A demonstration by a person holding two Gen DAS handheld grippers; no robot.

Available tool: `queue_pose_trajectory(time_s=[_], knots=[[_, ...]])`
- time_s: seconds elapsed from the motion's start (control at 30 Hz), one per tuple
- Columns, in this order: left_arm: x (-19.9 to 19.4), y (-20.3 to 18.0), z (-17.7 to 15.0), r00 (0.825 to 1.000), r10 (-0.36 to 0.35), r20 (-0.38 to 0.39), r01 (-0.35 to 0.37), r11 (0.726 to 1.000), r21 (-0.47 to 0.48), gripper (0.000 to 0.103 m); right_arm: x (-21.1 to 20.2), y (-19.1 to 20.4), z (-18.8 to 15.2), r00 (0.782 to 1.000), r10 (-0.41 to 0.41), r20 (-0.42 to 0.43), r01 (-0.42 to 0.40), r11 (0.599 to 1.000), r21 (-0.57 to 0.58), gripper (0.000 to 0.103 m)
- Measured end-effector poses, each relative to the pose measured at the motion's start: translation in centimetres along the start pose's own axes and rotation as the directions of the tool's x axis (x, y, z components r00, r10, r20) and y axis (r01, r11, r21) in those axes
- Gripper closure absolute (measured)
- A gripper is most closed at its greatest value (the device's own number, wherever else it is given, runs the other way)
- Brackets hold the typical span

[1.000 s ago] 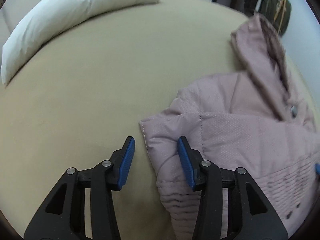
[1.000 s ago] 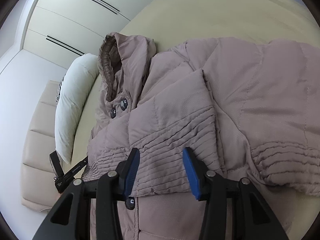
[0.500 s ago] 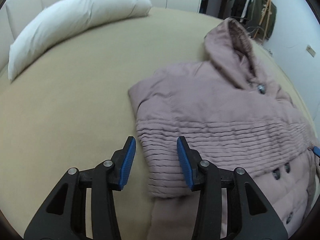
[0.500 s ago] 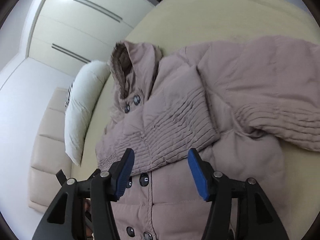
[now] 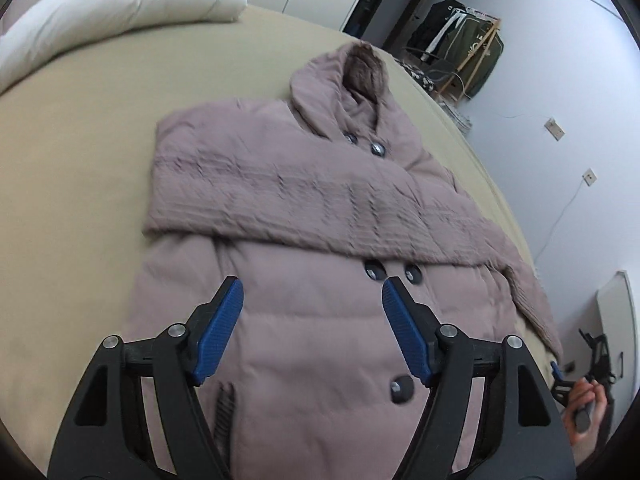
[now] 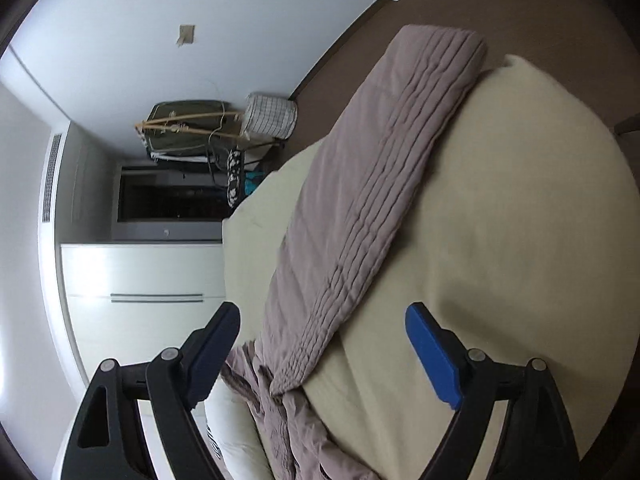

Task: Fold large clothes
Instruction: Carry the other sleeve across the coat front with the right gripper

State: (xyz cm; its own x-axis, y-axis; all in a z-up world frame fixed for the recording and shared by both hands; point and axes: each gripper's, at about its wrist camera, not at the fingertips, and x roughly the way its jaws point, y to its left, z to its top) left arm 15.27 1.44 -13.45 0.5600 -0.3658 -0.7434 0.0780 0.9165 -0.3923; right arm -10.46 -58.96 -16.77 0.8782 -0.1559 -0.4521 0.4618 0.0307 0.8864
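On the beige bed (image 5: 72,168), the mauve quilted hooded coat (image 5: 304,320) has one sleeve folded across; its 3 o'clock sleeve (image 6: 384,184) remains. Left hand-held gripper (image 5: 310,330) and right hand-held gripper (image 6: 320,350) have just been opening, both empty.

The right gripper (image 6: 316,346), its jaws just widened with nothing between them, hovers above the cream bed (image 6: 500,240), where the mauve quilted coat sleeve (image 6: 372,208) runs from 7 o'clock to 1 o'clock.
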Motion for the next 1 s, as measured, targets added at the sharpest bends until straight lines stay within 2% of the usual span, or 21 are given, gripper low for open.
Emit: queue_pose_trajectory(time_s=[0.07, 0.17, 0.27, 0.37, 0.4, 0.43, 0.53, 0.63, 0.73, 0.77, 0.83, 0.87, 0.93, 0.97, 1.0], knots=[[0.0, -0.7, -0.7, 1.0, -0.024, -0.018, 0.024, 1.0, 0.0, 0.032, 0.6, -0.6, 1.5, 1.0, 0.024, 0.009, -0.024, 0.999, 0.041, 0.019], [-0.2, -1.6, -0.9, 0.998, -0.049, -0.03, 0.049, 0.999, 0.0, 0.032, 2.1, -1.5, 3.4, 1.0, 0.015, 0.028, -0.017, 0.995, 0.099, 0.028], [0.0, -1.8, -0.5, 0.998, -0.055, -0.034, 0.055, 0.998, -0.01, 0.032, 3.5, -1.4, 5.1, 0.999, -0.001, 0.052, -0.004, 0.996, 0.094, 0.037], [0.5, -1.6, 0.4, 0.995, -0.083, -0.049, 0.081, 0.996, -0.04, 0.032, 5.2, -1.2, 6.3, 0.998, -0.029, 0.057, 0.023, 0.995, 0.1, 0.061], [0.8, -1.6, 0.7, 0.994, -0.09, -0.056, 0.088, 0.995, -0.046, 0.032, 5.9, -0.8, 6.8, 0.998, -0.048, 0.049, 0.044, 0.996, 0.074, 0.075], [1.1, -1.6, 1.1, 0.994, -0.097, -0.059, 0.094, 0.994, -0.047, 0.032, 6.3, -0.4, 7.1, 0.996, -0.072, 0.048, 0.069, 0.996, 0.05, 0.082], [1.5, -1.7, 1.9, 0.991, -0.12, -0.054, 0.117, 0.992, -0.054, 0.032, 6.5, 2.0, 7.8, 0.995, -0.083, 0.061, 0.084, 0.996, -0.015, 0.088], [1.5, -0.8, 2.5, 0.986, -0.156, -0.049, 0.15, 0.983, -0.106, 0.032, 6.3, 6.5, 7.3, 0.993, -0.09, 0.081, 0.102, 0.983, -0.151, 0.09], [1.5, 0.1, 3.0, 0.984, -0.175, -0.038, 0.168, 0.975, -0.143, 0.032, 6.9, 13.3, 5.0, 0.993, -0.083, 0.082, 0.107, 0.927, -0.359, 0.091], [1.5, 0.5, 3.2, 0.983, -0.182, -0.035, 0.174, 0.972, -0.159, 0.032, 7.4, 16.0, 3.6, 0.994, -0.079, 0.074, 0.104, 0.888, -0.447, 0.091], [1.6, 1.3, 3.4, 0.978, -0.206, -0.027, 0.197, 0.96, -0.2, 0.032, 8.6, 21.0, -0.7, 0.995, -0.084, 0.055, 0.1, 0.768, -0.632, 0.091], [1.7, 1.8, 3.5, 0.976, -0.218, -0.025, 0.207, 0.953, -0.221, 0.032, 9.4, 23.4, -3.7, 0.994, -0.093, 0.05, 0.1, 0.675, -0.731, 0.091], [1.8, 2.6, 3.8, 0.971, -0.238, -0.02, 0.225, 0.939, -0.259, 0.032, 11.2, 27.4, -11.3, 0.993, -0.11, 0.031, 0.076, 0.434, -0.898, 0.092], [1.9, 3.1, 3.9, 0.967, -0.253, -0.016, 0.238, 0.93, -0.28, 0.032, 12.0, 28.4, -14.6, 0.992, -0.121, 0.025, 0.064, 0.33, -0.942, 0.092], [2.0, 3.5, 4.0, 0.963, -0.27, -0.013, 0.254, 0.92, -0.299, 0.032, 13.0, 29.1, -18.6, 0.991, -0.134, 0.02, 0.047, 0.206, -0.977, 0.092]])
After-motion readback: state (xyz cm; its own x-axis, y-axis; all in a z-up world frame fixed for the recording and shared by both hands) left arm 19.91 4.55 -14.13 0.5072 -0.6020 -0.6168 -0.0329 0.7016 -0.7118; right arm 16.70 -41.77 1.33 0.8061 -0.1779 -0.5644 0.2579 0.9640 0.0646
